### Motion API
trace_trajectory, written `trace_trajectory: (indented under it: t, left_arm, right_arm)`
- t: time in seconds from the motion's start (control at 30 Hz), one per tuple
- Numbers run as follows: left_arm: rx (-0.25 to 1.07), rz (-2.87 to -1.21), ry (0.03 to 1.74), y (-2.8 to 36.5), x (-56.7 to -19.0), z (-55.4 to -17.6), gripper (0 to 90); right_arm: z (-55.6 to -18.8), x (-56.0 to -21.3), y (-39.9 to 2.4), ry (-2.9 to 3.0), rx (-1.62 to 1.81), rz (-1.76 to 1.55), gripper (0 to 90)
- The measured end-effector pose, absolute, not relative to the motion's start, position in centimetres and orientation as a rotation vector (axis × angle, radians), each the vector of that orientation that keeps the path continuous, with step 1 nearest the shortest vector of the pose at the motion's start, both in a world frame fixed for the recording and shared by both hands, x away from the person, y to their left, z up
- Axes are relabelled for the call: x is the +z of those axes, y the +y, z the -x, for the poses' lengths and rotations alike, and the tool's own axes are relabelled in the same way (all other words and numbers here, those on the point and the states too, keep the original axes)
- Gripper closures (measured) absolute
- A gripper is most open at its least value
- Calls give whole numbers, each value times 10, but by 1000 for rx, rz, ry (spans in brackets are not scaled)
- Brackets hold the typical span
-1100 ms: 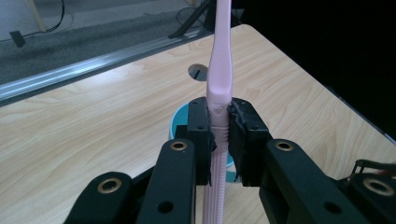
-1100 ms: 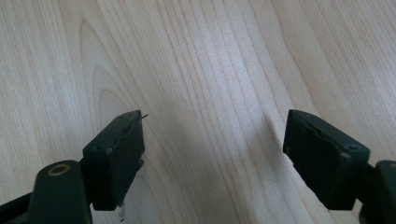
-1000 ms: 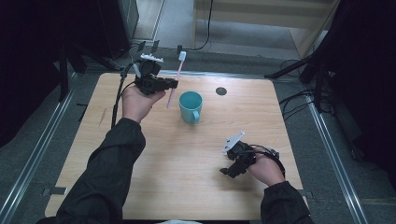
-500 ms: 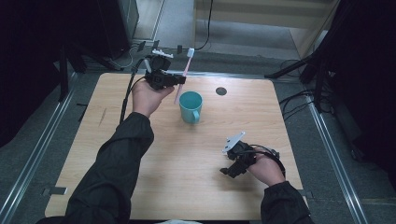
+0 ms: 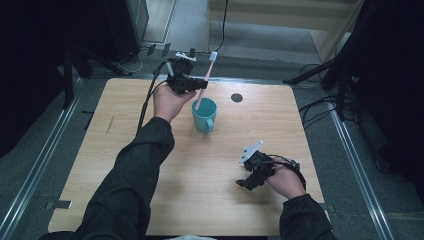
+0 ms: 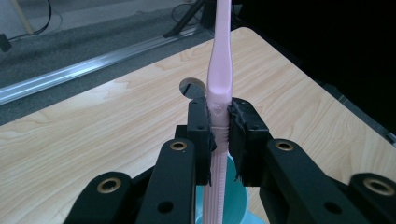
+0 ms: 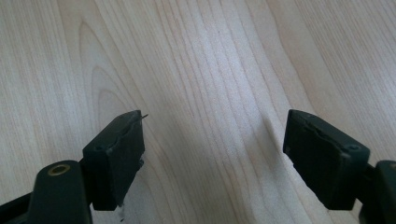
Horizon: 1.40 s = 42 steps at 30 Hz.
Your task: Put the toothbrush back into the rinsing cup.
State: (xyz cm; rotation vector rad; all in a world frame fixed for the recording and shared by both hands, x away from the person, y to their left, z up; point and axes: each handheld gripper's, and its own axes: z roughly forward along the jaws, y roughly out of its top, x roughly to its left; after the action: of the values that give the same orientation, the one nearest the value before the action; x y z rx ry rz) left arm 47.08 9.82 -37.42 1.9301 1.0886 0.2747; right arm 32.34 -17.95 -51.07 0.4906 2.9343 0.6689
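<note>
Table point(image 5: 125, 165) of pale wood takes up most of the high view, with a small dark round hole point(image 5: 237, 97) toward its far right. A teal cup point(image 5: 204, 114) stands upright on the far half, a little left of the middle, its handle turned to the near side. The left gripper point(image 5: 192, 84) hangs just left of and above the cup's far rim, its jaws pinched hard on the ribbed lower part of a pink toothbrush point(image 5: 205, 80). The brush is held nearly upright, leaning slightly right, white head at the top and well clear of the table; its bottom end dips at the cup's mouth, though from above I cannot tell whether the tip is already inside the rim. In the left gripper view the toothbrush point(image 6: 219, 93) rises straight between the two black pads and the teal cup point(image 6: 233, 200) sits directly beneath. The right gripper point(image 5: 252, 175) rests low at the near right, well apart from the cup, jaws spread wide over bare wood with nothing between them. The step in hand looks like placing the brush into the cup. The next move probably calls for lowering the handle squarely into the opening, keeping it clear of the rim, then easing the pinch so the brush leans against the wall without tipping the cup.
</note>
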Motion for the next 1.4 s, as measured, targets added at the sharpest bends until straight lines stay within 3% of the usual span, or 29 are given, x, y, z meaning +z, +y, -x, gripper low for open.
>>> trace_trajectory:
  t: [0.77,1.4]
  left_arm:
    - [248,-1979,1105,82,-404,-488,786]
    - [280,-1920,1134,93,-429,-474,785]
  right_arm:
    - [-323,-511,-179,2939,668,-489,204]
    - [-324,-512,-177,2941,662,-483,204]
